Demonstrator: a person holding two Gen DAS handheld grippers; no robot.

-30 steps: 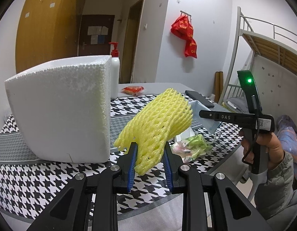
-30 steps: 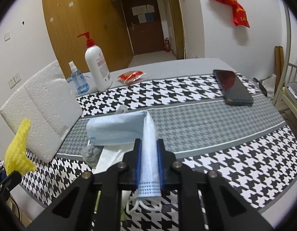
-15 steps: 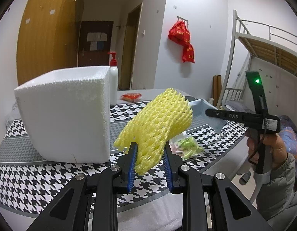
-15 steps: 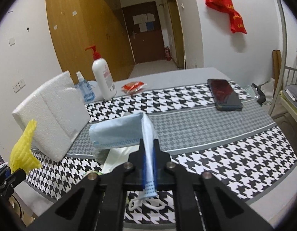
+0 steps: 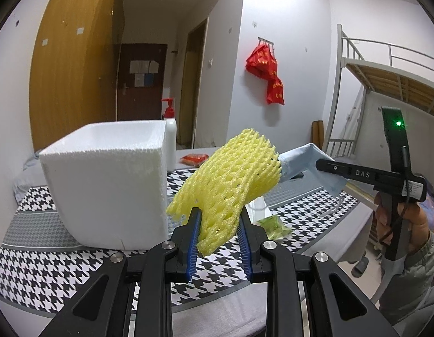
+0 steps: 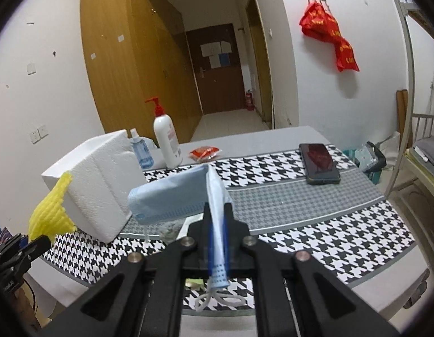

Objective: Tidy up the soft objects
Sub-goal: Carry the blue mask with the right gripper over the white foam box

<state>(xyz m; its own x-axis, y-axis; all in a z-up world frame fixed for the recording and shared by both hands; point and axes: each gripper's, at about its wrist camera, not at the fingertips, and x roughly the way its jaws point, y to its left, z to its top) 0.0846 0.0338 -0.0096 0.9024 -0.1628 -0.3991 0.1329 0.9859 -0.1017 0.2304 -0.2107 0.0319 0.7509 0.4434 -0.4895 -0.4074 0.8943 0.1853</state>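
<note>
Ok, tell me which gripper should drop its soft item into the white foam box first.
Left, probably. The left gripper, shut on the yellow foam net, sits right beside the white foam box. The right gripper, shut on the blue face mask, hangs farther off.

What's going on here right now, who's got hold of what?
A person holds a gripper in each hand above the table. The left gripper is shut on a yellow foam net; the right gripper is shut on a blue face mask. Both are lifted beside the white foam box.
</note>
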